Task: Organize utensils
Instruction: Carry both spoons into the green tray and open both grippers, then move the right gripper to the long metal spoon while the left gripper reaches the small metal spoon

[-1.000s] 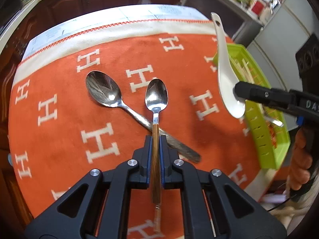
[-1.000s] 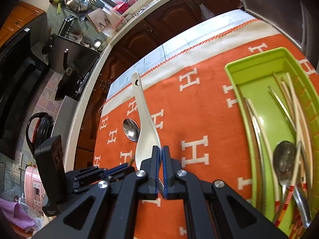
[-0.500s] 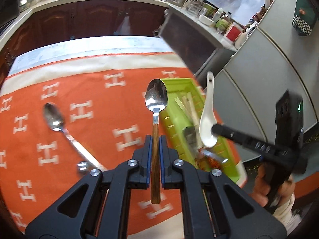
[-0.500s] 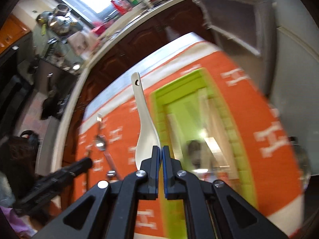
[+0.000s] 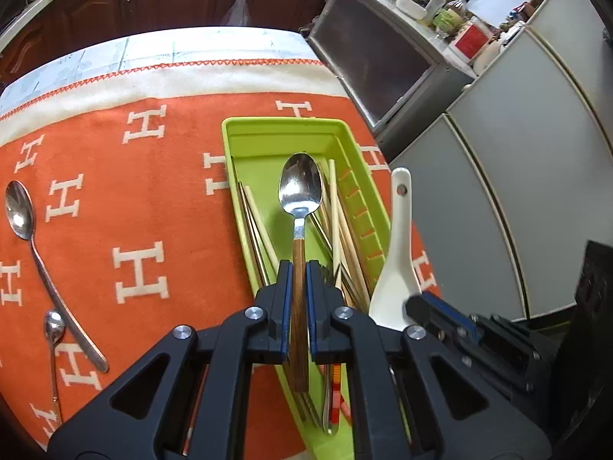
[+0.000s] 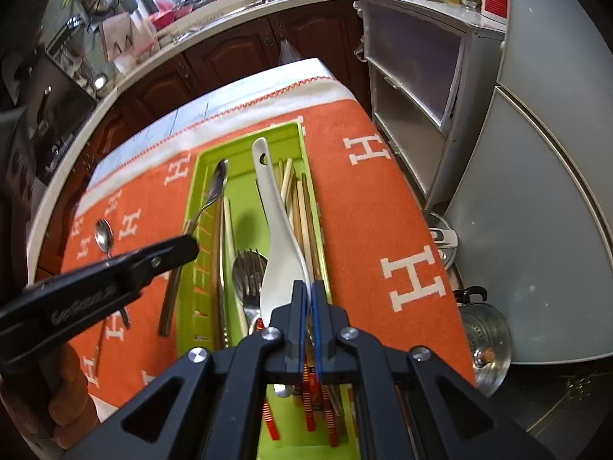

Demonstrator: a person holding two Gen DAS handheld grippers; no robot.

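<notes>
My left gripper [image 5: 299, 272] is shut on a wooden-handled steel spoon [image 5: 300, 191], held above the green utensil tray [image 5: 268, 130]. My right gripper [image 6: 307, 291] is shut on a white ceramic soup spoon [image 6: 276, 222], also over the tray [image 6: 199, 176]. The white spoon shows in the left wrist view [image 5: 394, 253] by the tray's right rim. The tray holds chopsticks [image 5: 337, 222], a fork [image 6: 249, 268] and red-striped utensils [image 6: 306, 398]. The left gripper with its spoon shows in the right wrist view [image 6: 187, 247] over the tray's left wall.
A large steel spoon [image 5: 23, 211] and a small spoon [image 5: 53, 326] lie on the orange H-patterned cloth [image 5: 134, 191] left of the tray. Grey cabinets [image 5: 498, 191] stand close to the right table edge. A steel pot [image 6: 486, 337] sits on the floor at right.
Both grippers have moved right with their spoons and are over the green tray, closer together and lower. The steel spoons left on the cloth have shifted to the far left of view.
</notes>
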